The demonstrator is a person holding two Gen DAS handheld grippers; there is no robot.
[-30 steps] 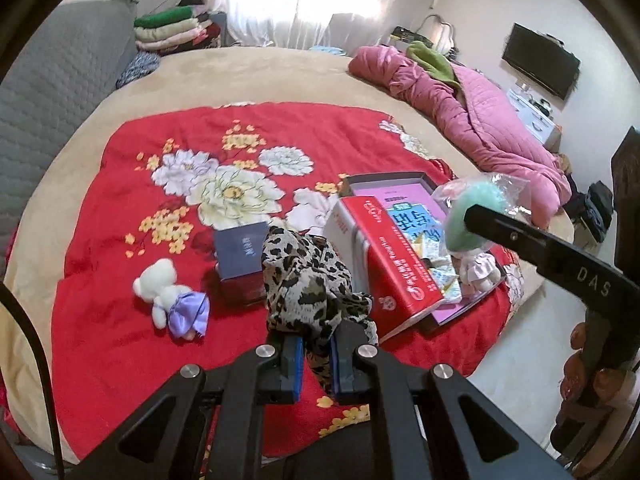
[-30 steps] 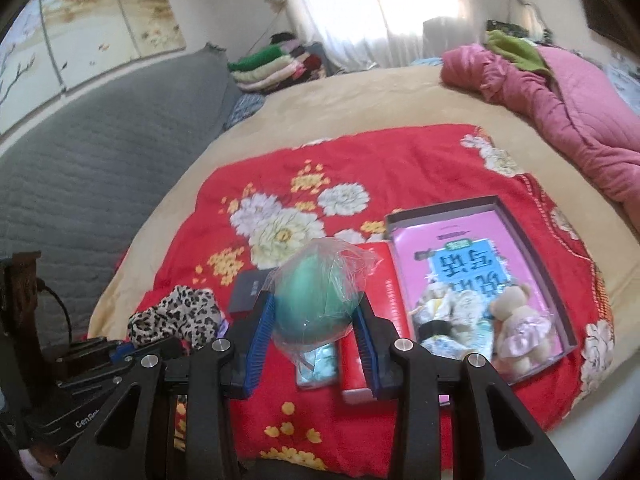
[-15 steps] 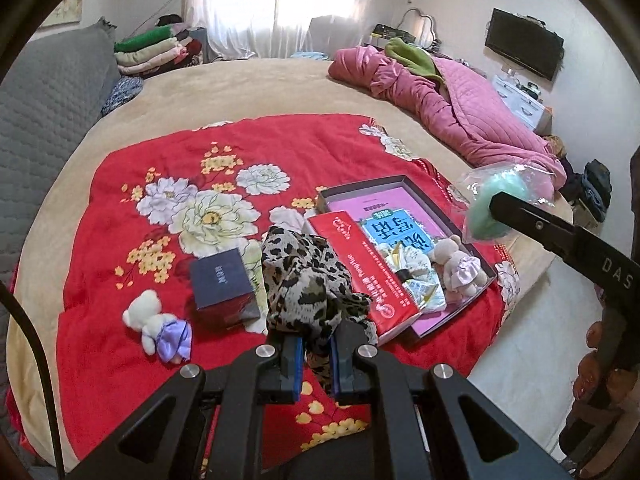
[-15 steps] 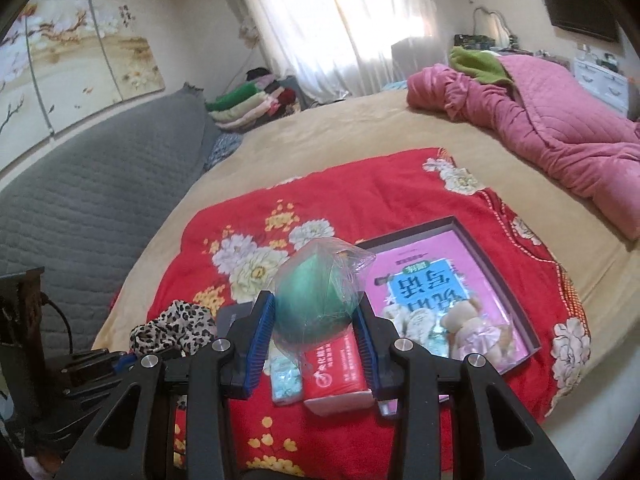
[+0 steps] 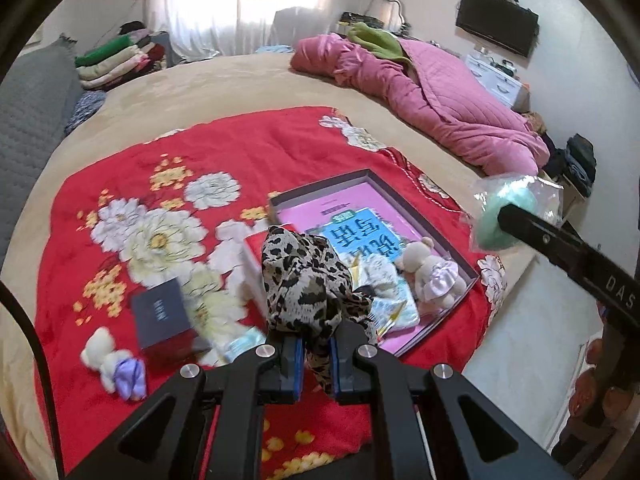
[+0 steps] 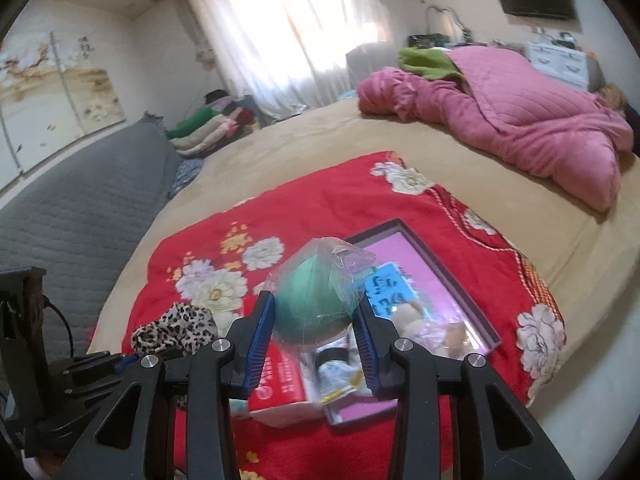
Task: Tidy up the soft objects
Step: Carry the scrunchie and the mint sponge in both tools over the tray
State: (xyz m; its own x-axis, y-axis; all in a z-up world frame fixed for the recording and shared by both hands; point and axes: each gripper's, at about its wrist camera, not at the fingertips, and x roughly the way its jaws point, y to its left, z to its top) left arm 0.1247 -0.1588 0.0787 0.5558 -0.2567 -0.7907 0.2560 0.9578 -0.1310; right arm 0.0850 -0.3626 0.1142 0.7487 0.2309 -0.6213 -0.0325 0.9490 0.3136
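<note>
My left gripper (image 5: 316,356) is shut on a leopard-print cloth (image 5: 308,280) and holds it above the red blanket, near the left edge of the shallow box. My right gripper (image 6: 316,316) is shut on a green ball in a clear plastic bag (image 6: 316,300), held above the box (image 6: 440,264). The ball also shows in the left wrist view (image 5: 504,216), to the right of the bed. The box (image 5: 468,268) has a pink and blue lining and holds a small plush bear (image 5: 428,276) and some packets.
On the red floral blanket (image 5: 248,148) lie a white plush with a purple bow (image 5: 116,364), a dark blue box (image 5: 160,312) and a red box (image 6: 280,384). A pink quilt (image 5: 432,100) lies at the far right. Folded clothes (image 5: 116,60) are stacked at the back left.
Both grippers have risen and pulled back from the bed with their loads still held. The scene looks smaller and farther away in both views.
</note>
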